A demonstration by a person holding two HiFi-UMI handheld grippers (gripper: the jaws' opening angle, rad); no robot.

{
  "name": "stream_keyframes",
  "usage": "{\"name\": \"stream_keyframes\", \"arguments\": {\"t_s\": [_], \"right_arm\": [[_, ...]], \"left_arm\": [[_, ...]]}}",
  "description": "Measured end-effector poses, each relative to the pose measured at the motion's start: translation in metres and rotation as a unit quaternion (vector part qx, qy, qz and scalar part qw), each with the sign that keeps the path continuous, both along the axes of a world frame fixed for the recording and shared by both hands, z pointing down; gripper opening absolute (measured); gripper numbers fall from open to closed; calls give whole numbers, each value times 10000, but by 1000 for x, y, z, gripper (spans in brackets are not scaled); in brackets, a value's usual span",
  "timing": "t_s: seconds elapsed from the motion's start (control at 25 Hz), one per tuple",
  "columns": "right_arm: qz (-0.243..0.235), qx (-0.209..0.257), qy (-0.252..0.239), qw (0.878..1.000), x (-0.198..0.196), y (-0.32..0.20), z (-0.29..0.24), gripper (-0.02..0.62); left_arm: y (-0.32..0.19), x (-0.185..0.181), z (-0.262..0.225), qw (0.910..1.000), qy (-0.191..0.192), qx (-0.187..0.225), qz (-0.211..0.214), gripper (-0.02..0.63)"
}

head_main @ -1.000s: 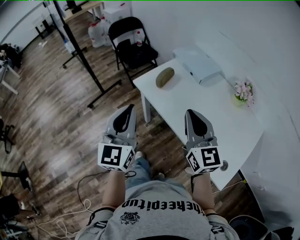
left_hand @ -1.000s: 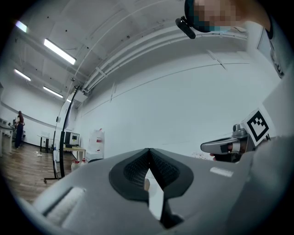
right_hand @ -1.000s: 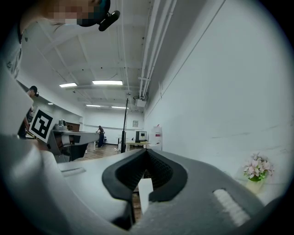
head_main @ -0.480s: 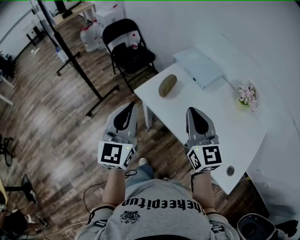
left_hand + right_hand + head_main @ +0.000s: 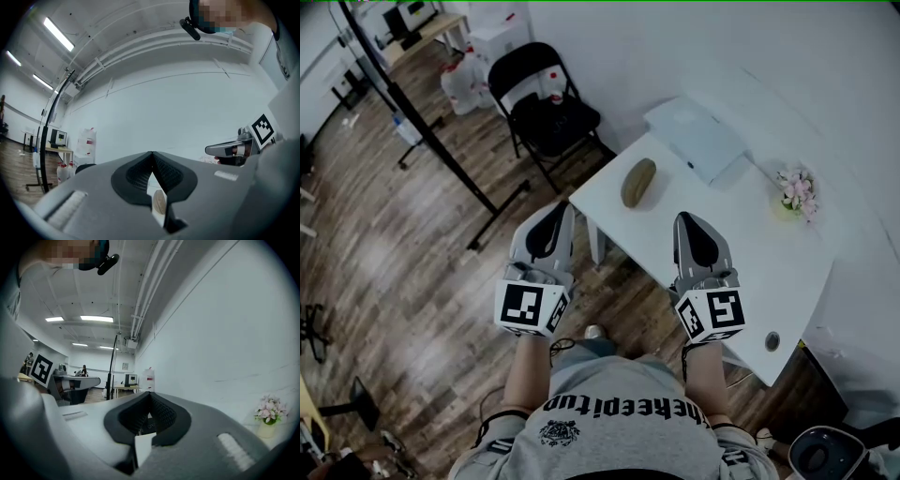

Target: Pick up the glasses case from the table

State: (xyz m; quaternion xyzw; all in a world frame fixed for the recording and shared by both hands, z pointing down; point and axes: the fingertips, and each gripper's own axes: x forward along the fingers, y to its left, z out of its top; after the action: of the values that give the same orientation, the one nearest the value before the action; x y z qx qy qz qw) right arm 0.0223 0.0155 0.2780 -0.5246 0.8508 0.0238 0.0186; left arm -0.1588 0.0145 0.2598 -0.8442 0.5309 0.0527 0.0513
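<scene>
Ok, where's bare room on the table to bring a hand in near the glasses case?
Widest bare patch: mid table, between the glasses case, the flower pot and the cable hole at the near edge. The corner around the case is also bare. Tightest: the gap between case and white box by the wall.

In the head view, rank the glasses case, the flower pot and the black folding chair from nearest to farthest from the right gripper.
1. glasses case, ahead-left on the table.
2. flower pot, at the table's right side.
3. black folding chair, left, beyond the table's corner.
</scene>
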Motion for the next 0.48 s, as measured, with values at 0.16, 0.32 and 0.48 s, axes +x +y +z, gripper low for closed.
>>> {"name": "stream_keyframes", "arguments": {"t_s": [0.16, 0.32, 0.48], "right_arm": [[177, -17, -12, 9998, -6, -9, 2, 3], [289, -73, 2, 9996, -12, -15, 7, 3], [401, -156, 38, 9991, -13, -20, 11, 3]], "left_arm": [[-15, -6, 4, 9998, 34, -32, 173, 18], [-25, -10, 9, 9995, 50, -86, 305, 18], [-35, -13, 18, 9990, 102, -164, 415, 18]]}}
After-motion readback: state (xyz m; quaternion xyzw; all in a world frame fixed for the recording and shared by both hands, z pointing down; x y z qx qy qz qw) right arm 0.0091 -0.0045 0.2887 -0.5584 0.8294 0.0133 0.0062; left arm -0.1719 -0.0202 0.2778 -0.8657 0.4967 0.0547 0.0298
